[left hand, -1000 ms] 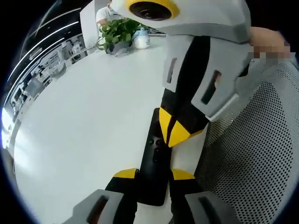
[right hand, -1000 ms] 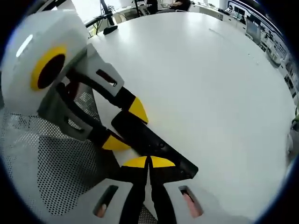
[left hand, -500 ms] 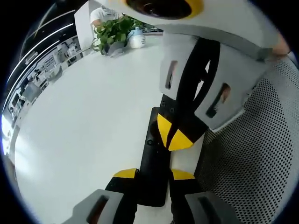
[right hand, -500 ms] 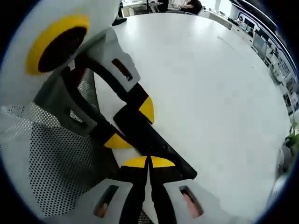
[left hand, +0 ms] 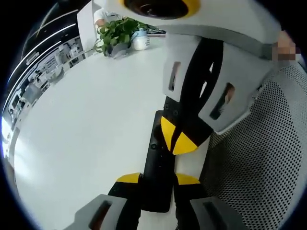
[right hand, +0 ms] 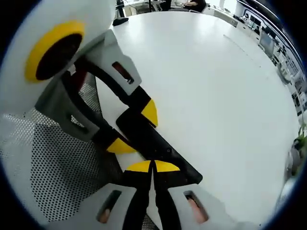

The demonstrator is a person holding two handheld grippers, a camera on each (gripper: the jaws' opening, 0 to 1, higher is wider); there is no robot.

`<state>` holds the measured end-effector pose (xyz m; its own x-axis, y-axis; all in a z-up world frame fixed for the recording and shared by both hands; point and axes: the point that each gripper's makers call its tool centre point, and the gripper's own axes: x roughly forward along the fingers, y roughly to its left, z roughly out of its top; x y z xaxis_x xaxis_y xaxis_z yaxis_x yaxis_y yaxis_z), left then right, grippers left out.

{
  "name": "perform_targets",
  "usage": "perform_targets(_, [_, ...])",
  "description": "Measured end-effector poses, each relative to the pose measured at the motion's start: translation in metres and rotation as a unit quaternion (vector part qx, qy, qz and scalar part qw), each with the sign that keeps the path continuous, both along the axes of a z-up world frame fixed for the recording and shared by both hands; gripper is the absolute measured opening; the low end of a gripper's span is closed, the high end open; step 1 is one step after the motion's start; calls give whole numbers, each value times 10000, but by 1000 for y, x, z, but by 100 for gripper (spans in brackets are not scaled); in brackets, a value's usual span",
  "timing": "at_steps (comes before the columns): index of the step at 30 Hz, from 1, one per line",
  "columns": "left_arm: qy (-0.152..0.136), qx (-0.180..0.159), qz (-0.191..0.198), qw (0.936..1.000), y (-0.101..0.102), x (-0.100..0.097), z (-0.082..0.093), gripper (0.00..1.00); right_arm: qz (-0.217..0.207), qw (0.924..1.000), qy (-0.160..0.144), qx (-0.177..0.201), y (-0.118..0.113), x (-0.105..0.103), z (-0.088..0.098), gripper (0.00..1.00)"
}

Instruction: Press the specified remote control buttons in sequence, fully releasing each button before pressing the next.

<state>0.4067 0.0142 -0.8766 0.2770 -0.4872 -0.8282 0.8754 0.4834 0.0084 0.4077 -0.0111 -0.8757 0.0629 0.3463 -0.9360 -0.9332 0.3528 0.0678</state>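
A slim black remote (left hand: 157, 160) lies on the white table (left hand: 86, 124), pointing away from me. My left gripper (left hand: 158, 179) is shut on the remote's near end, one yellow-tipped finger on each long side. My right gripper (left hand: 176, 137) comes down from the upper right with its yellow tips shut together, resting on the remote's button face. In the right gripper view, the right gripper (right hand: 152, 166) has its closed tips against the remote (right hand: 165, 151). There the left gripper (right hand: 135, 128) clamps the remote's far end from the upper left.
A perforated grey chair back (left hand: 254, 163) lies right beside the remote, also the chair back (right hand: 57, 163). A potted plant (left hand: 117, 32) and a white jar (left hand: 140, 41) stand at the table's far edge. The table (right hand: 216, 86) stretches wide and bare.
The right gripper's body has leaned in closer over the remote, and its view has tilted. Its shut tips stay on the remote. The left gripper's hold is unchanged.
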Motion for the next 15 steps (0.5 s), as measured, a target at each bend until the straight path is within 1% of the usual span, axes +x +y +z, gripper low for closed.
perform_targets(8, [-68, 81, -136, 9999, -1, 0, 0, 25, -66, 10000, 47, 32, 0, -1, -1, 0])
perform_targets(10, [-83, 67, -133, 9999, -1, 0, 0, 25, -163, 9998, 94, 94, 0, 0, -1, 0])
perform_targets(15, [-94, 87, -163, 9998, -1, 0, 0, 25, -299, 9992, 262, 45, 0, 1, -1, 0])
